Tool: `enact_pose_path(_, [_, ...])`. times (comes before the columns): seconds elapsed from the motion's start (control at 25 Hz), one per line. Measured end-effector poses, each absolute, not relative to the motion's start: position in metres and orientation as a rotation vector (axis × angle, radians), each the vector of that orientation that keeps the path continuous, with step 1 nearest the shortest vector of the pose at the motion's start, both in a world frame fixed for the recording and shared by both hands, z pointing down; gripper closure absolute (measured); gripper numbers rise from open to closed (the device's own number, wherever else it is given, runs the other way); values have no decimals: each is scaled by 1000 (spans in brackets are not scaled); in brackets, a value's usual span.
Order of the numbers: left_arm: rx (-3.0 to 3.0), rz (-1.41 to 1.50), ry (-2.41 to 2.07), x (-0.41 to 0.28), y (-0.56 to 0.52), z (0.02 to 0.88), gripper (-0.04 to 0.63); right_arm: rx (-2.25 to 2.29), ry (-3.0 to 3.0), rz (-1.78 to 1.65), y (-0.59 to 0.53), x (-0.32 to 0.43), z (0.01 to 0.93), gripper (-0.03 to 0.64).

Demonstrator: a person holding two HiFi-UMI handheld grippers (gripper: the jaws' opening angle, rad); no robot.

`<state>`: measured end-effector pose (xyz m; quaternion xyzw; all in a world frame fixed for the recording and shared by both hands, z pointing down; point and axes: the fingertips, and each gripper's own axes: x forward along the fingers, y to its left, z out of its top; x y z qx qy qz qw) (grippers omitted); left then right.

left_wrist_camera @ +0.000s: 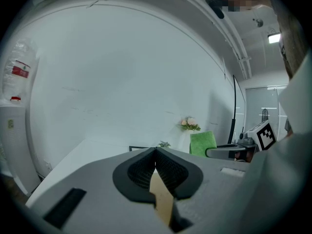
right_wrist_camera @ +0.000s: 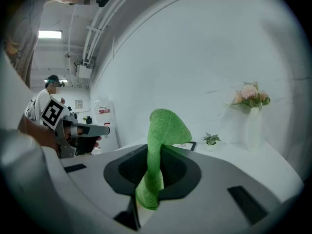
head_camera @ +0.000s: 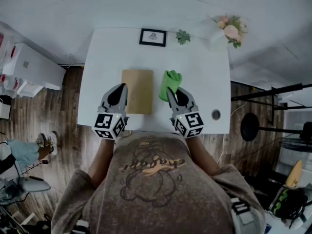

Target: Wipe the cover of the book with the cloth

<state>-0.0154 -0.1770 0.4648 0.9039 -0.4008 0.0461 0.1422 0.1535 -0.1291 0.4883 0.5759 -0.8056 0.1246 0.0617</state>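
Book [head_camera: 137,94] laid flat on white table [head_camera: 204,82], below left gripper [left_wrist_camera: 156,152] tips | left jaws pressed together, tan glimpsed through their slit | green cloth [right_wrist_camera: 163,130] clamped between right gripper [right_wrist_camera: 156,152] jaws, bunched up beyond tips, beside book's right edge

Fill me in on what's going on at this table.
A person stands at a white table with a gripper in each hand. The right gripper is shut on a green cloth, which sits just right of the tan book and not on its cover. The left gripper looks shut on the book's left edge, as if to steady it. Wiping has not started.
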Motion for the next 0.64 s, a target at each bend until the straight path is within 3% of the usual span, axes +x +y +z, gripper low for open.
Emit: enact_pose_path(0.64, [2570,134,-1163,-20,-179,470,591,1722,-2431,399,-131,149,493,557])
